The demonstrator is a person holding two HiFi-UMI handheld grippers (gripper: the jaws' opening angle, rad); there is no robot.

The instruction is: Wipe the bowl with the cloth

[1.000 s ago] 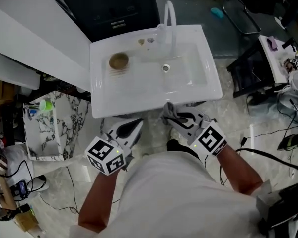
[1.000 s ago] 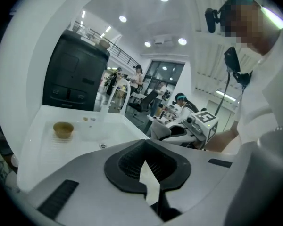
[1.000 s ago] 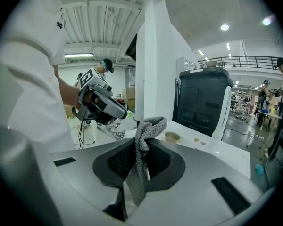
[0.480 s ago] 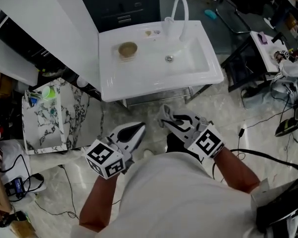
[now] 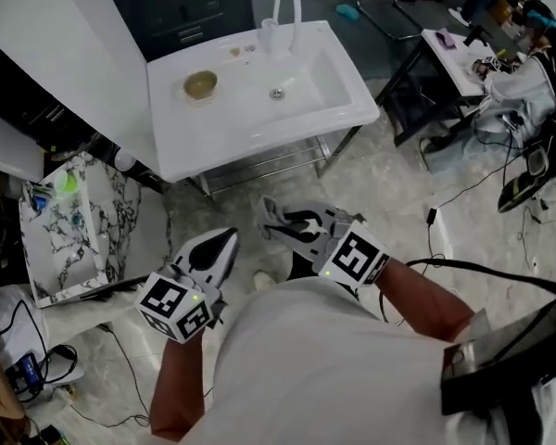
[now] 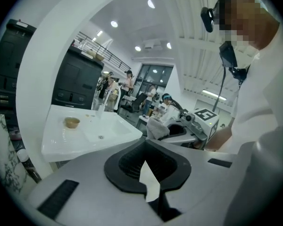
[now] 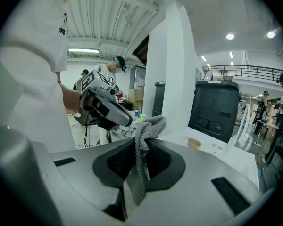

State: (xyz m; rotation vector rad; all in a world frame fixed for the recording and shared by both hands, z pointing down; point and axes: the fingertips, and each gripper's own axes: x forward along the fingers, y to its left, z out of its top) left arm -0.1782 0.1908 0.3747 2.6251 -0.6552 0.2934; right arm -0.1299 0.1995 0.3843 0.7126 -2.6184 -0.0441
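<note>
Head view: the bowl [image 5: 200, 84] is sitting on the sink's [image 5: 224, 139] ledge, well apart from the left claw [image 5: 228, 239] and right claw [image 5: 276, 222]. Left gripper view: the left claw is sitting fully closed, gripping nothing. Right gripper view: the right claw is pinching the grey cloth [image 7: 151, 125].

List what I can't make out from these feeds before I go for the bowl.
Inside of the bowl: too small in all three views to tell clean from dirty.
Middle of the cloth: pinched out of sight in the right gripper, shut on it; its full size unclear.
The small bits by the faucet on the sink: too tiny in the head view to identify.
</note>
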